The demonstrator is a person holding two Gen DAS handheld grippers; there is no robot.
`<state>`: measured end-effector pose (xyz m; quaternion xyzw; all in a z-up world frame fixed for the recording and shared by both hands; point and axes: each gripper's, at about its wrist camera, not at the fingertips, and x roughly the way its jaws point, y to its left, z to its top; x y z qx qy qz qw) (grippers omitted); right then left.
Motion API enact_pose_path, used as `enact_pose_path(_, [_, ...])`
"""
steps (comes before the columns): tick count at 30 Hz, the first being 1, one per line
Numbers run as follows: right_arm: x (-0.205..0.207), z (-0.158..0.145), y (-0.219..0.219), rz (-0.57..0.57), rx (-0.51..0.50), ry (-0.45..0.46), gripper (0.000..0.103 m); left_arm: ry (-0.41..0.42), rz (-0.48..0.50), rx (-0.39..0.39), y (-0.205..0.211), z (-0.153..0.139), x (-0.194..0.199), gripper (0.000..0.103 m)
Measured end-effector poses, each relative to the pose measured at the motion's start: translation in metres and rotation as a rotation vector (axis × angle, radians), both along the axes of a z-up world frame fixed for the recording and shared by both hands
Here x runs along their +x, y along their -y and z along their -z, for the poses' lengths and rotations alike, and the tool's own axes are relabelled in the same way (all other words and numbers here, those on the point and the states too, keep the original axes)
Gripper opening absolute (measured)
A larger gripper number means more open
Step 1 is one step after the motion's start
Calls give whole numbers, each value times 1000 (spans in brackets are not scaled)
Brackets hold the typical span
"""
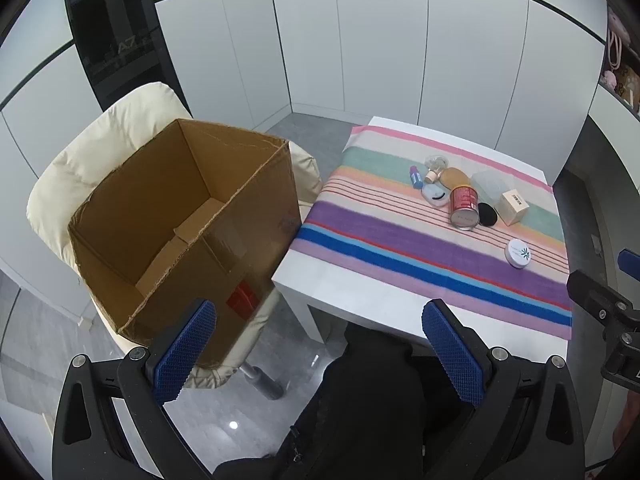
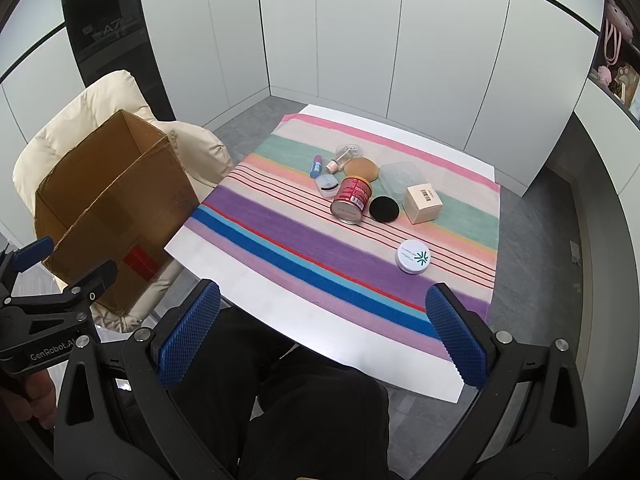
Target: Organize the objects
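Note:
A cluster of small items lies on a striped cloth over a white table: a red can on its side, a black round pad, a beige box, a clear plastic case, a tan sponge, a blue tube, a glass bottle and a white round jar nearer me. An open cardboard box stands on a cream chair left of the table. My left gripper and right gripper hang open, holding nothing, short of the table's near edge.
White cabinet panels line the walls behind the table. A shelf with plush toys sits at the far right. A person's dark-trousered legs are below both grippers. The chair's metal post stands on a glossy floor.

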<state>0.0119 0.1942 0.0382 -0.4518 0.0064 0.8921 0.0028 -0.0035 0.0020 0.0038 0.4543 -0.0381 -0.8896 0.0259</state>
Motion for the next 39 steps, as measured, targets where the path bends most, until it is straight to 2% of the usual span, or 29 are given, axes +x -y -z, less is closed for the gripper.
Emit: enact_pose_path(39, [0,3,0,3,0,5,103,5,-8,1,3,5,1,103])
